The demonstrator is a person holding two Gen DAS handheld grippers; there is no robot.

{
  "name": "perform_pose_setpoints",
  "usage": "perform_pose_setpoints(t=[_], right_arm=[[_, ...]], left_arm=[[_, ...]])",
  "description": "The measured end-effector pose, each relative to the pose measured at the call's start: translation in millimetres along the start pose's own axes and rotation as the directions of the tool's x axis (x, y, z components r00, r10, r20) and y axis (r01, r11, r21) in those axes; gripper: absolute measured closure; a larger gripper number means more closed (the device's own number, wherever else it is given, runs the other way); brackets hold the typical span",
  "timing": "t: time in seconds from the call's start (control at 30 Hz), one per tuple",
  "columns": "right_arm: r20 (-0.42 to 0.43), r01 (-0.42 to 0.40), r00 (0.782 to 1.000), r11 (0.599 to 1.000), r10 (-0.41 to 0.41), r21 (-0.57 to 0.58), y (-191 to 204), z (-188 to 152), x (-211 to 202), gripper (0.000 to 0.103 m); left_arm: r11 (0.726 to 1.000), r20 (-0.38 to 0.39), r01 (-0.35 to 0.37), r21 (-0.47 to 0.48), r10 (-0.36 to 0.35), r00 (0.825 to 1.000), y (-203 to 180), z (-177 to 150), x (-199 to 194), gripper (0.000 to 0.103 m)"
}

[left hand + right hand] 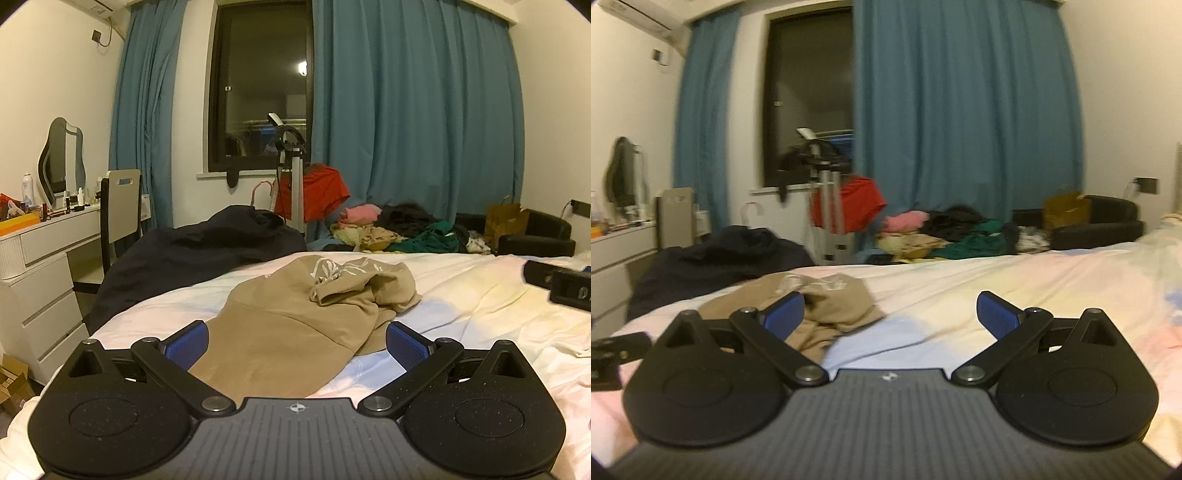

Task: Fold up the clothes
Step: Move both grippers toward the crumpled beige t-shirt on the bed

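Hovering low over the bed (461, 291), I hold my left hand-held gripper (297, 341) released, its 2 blue pads spread to either side of the near hem of the tan garment (295, 325), clasping nothing. The garment lies on the pale sheet straight ahead of that gripper, its long axis running away from me toward the window (258, 85), flat at the near end and bunched into a rumpled heap at the far end where a pale print shows. My right hand-held gripper (890, 314) is also released and empty; from it the garment (812, 314) sits ahead and off to the left, partly behind the left pad, with bare sheet between the fingers. So the left hand is clearly the nearer 1, already lined up with the hem, and I judge the right must swing left before both can take an edge. A dark garment (192, 251) lies beyond, apart from the tan one.
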State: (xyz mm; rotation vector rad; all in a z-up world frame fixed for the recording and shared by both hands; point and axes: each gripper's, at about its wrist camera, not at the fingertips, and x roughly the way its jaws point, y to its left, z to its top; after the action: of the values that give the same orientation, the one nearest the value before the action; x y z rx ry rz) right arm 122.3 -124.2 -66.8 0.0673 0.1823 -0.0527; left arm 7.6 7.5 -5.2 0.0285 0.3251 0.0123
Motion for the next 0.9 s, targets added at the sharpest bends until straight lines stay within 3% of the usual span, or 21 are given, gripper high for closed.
perform_pose_setpoints(t=[0.27, 0.63, 0.9], right_arm=[[0.059, -0.054, 0.997, 0.983, 0.044, 0.178, -13.3, 23.7, -28.7, 0.0], [0.094, -0.093, 0.993, 0.981, 0.077, 0.171, 1.2, 60.2, -72.0, 0.0], [0.052, -0.124, 0.992, 0.978, 0.117, 0.168, -2.8, 86.7, -71.7, 0.0]], left_arm=[[0.999, -0.003, -0.025, 0.033, 0.025, 1.0, 0.0, -5.9, -4.2, 0.0], [1.0, -0.03, -0.008, -0.007, 0.008, 1.0, -4.5, 0.7, -22.5, 0.0], [0.999, -0.107, -0.02, 0.042, 0.025, 0.994, -13.6, 17.8, -2.0, 0.002]])
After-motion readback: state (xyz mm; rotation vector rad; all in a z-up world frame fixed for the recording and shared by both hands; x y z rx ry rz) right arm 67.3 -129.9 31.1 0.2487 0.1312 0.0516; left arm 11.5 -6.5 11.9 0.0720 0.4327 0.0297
